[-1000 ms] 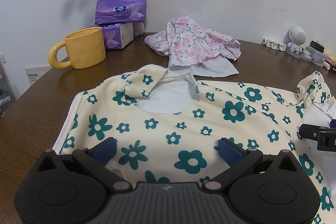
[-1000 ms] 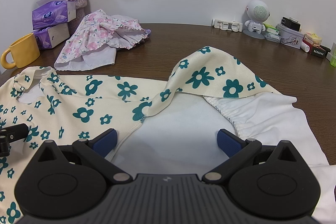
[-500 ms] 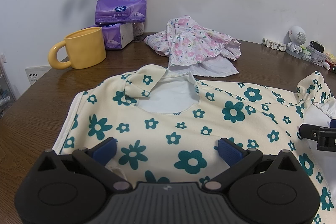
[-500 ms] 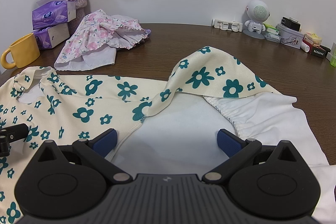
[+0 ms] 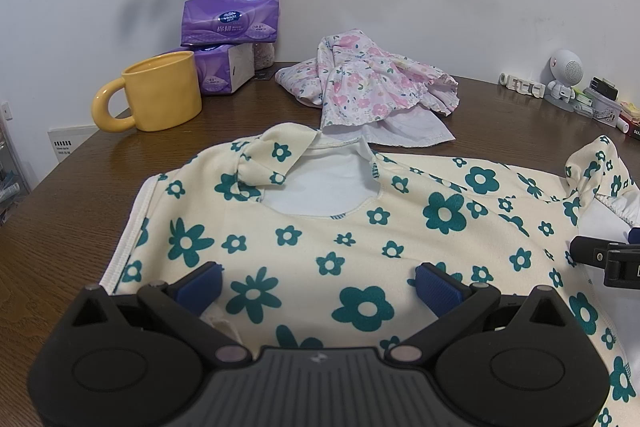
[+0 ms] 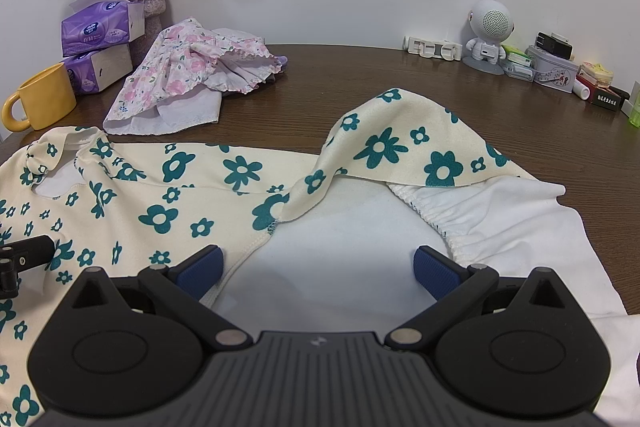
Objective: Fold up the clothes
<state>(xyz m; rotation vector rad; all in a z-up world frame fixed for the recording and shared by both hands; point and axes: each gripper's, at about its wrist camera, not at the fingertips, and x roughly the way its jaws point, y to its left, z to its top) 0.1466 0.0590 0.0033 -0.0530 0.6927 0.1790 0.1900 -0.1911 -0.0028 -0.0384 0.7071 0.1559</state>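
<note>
shirt [image 5: 360,239] with green flowers is spread on the table [image 5: 60,227], lying under both spread, empty jaws. the left gripper [image 5: 318,279] and right gripper [image 6: 318,275] should be lowered onto the near edge and pinched before anything is lifted.

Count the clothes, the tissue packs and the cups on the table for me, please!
Clothes: 2, the cream top with teal flowers and the crumpled pink floral garment.
Purple tissue packs: 2, one stacked on the other.
Yellow ceramic mugs: 1.
Total: 5.
</note>
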